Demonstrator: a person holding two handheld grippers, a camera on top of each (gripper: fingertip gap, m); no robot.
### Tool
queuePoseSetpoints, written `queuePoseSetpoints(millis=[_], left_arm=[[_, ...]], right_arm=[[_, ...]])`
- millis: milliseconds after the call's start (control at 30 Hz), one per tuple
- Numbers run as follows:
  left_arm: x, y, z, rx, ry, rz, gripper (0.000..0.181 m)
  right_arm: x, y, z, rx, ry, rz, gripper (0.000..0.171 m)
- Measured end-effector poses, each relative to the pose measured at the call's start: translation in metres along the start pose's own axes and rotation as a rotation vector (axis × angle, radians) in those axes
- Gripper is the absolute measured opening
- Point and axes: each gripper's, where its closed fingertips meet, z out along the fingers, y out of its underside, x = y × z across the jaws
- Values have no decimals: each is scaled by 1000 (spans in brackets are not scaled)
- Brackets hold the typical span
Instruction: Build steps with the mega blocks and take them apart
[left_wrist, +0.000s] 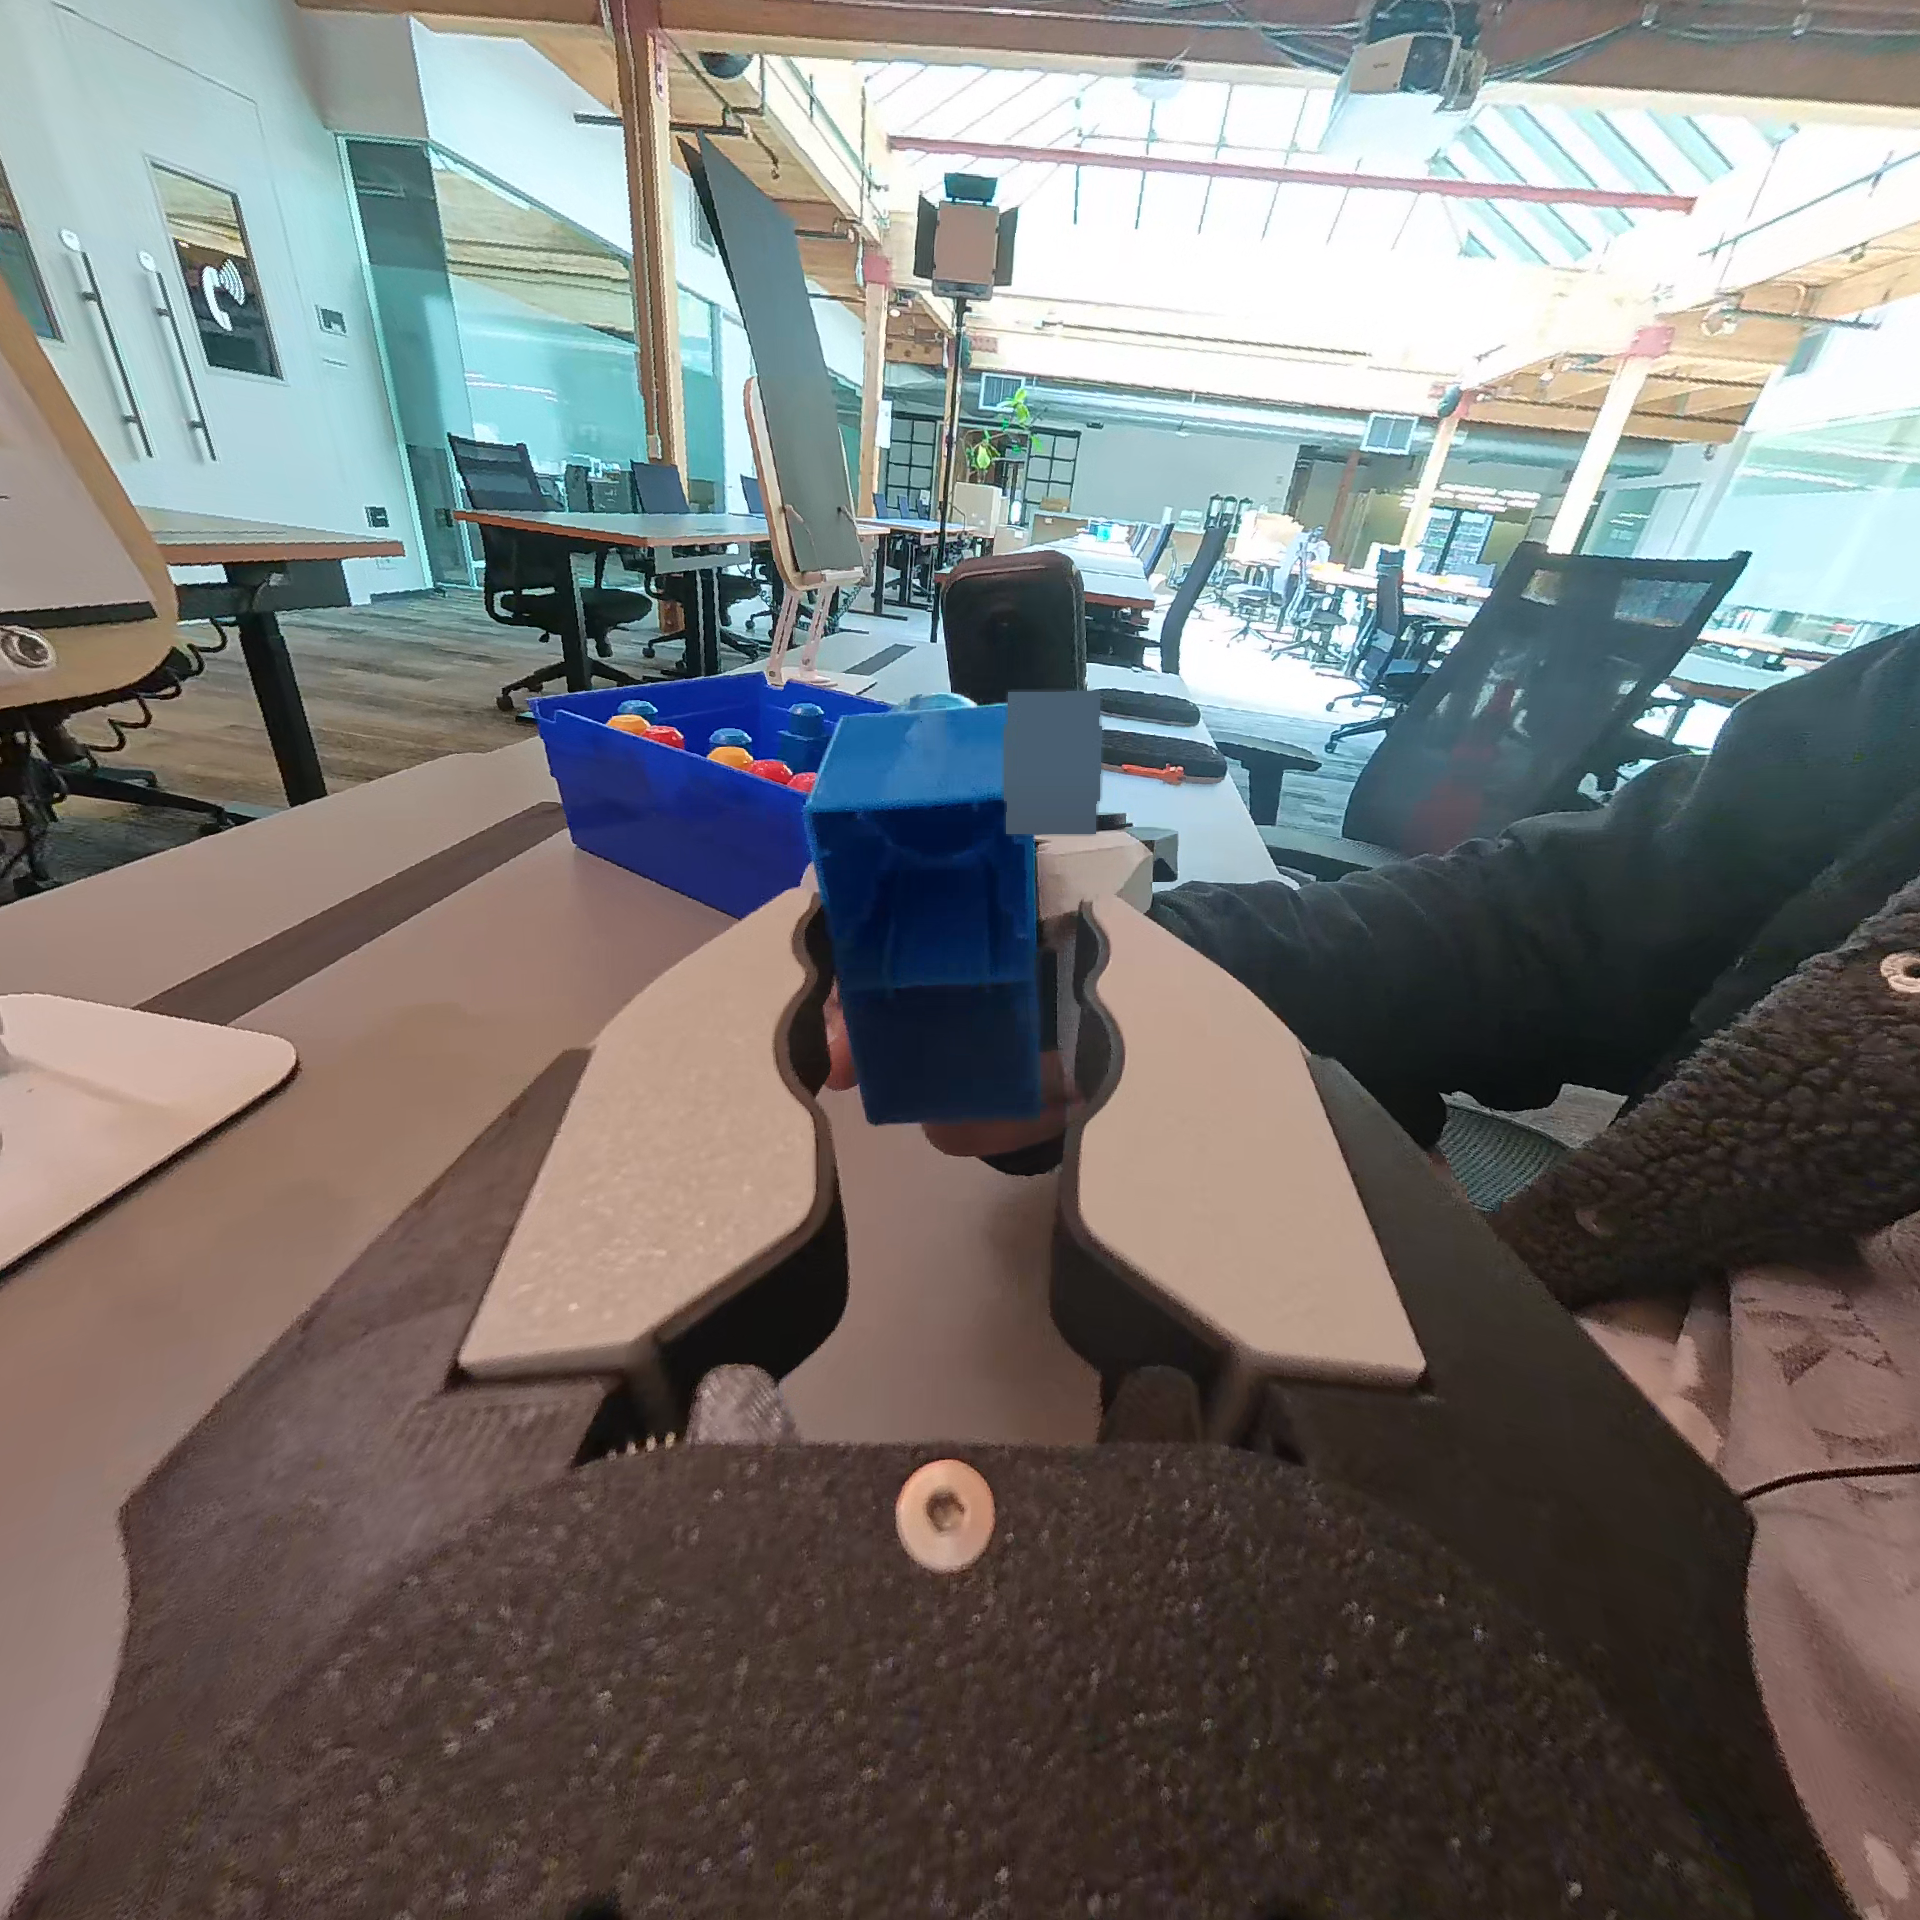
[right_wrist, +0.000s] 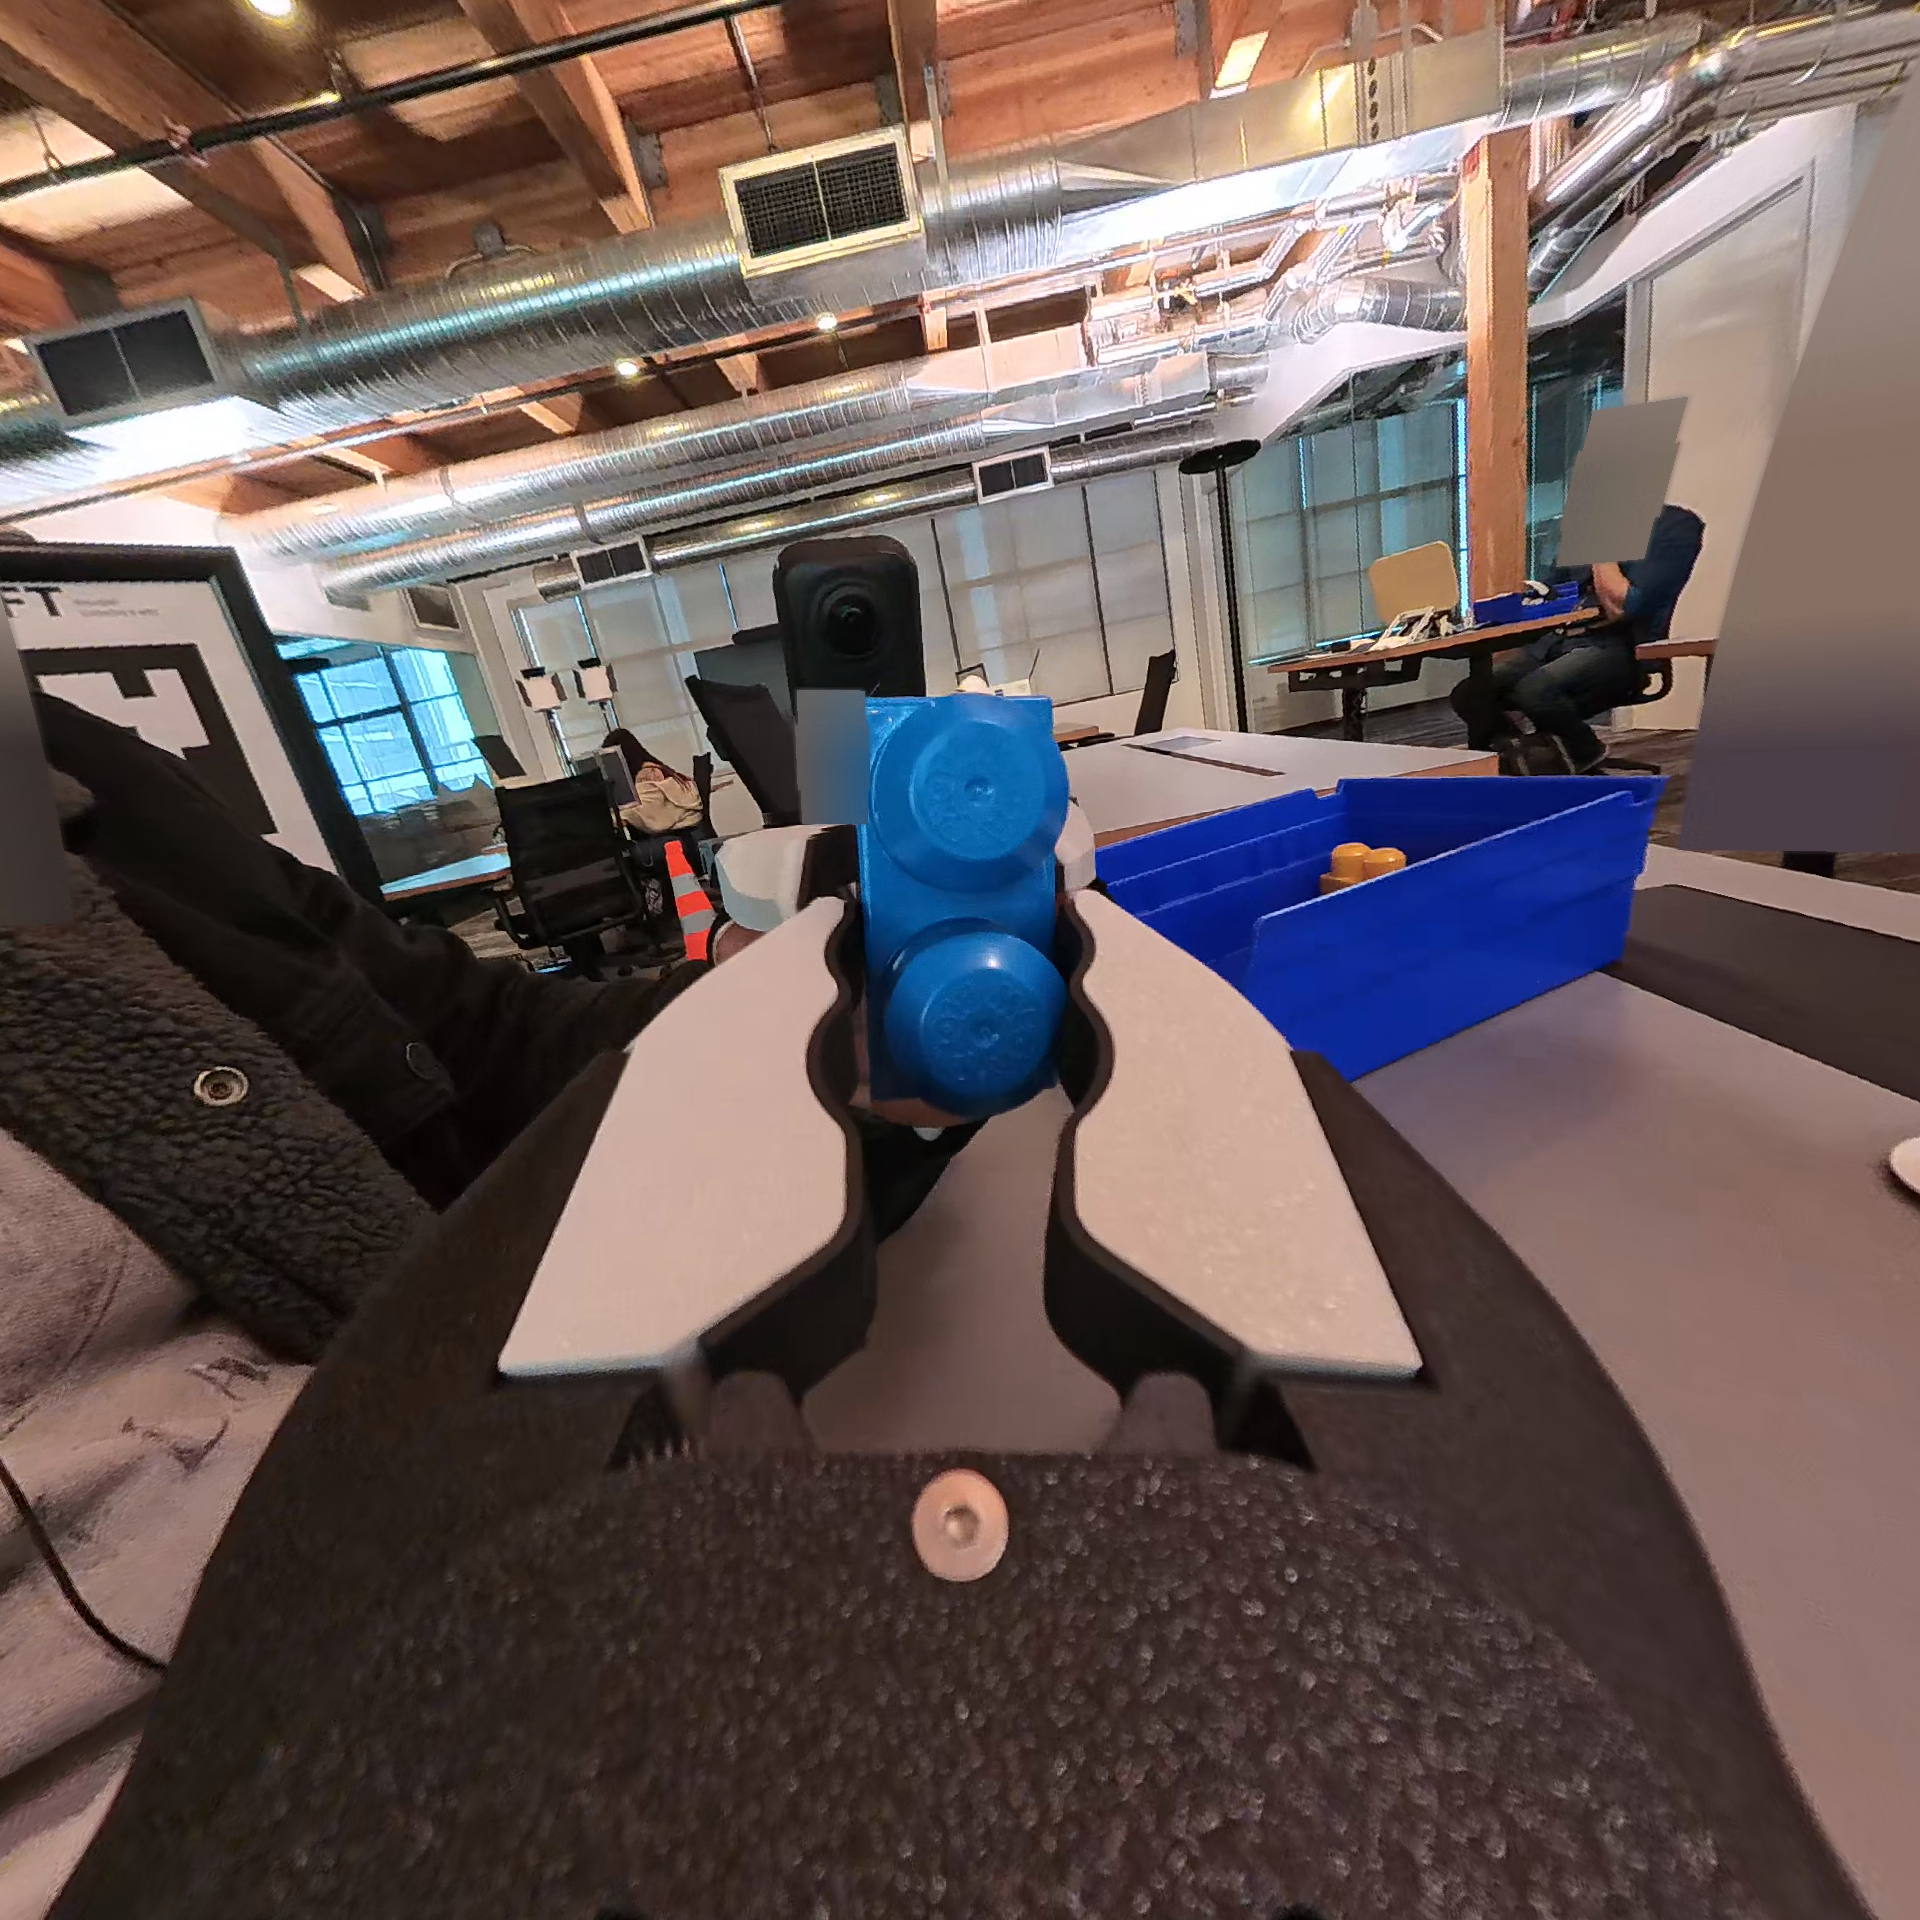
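Observation:
A blue two-stud mega block (left_wrist: 935, 987) is held in the air above the grey table (left_wrist: 416, 1018), between the two grippers, which face each other. My left gripper (left_wrist: 935, 997) is shut on it and sees its hollow underside. My right gripper (right_wrist: 961, 987) is shut on the same block (right_wrist: 966, 914) and sees its two round studs. Each gripper's pale fingers show behind the block in the other's view, the right fingers (left_wrist: 1091, 868) and the left fingers (right_wrist: 764, 883). A blue bin (left_wrist: 665, 821) on the table holds several red, yellow and blue blocks.
The bin also shows in the right wrist view (right_wrist: 1455, 935) with a yellow block (right_wrist: 1361, 868) in it. A white monitor base (left_wrist: 104, 1101) stands at the left. The person's dark sleeve (left_wrist: 1455, 956) and fleece jacket (right_wrist: 156, 1091) are close by. Office desks and chairs stand beyond. My two grippers' fingertips are within a few centimetres of each other.

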Motion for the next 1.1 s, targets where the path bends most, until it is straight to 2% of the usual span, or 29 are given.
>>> queuePoseSetpoints(millis=[400, 1100], left_arm=[[0, -7, -3, 65, 25, -70, 37], [1, -7, -1, 102, 25, -79, 36]], right_arm=[[-2, 13, 4, -72, 19, -92, 35], [-6, 2, 8, 24, 30, -40, 35]])
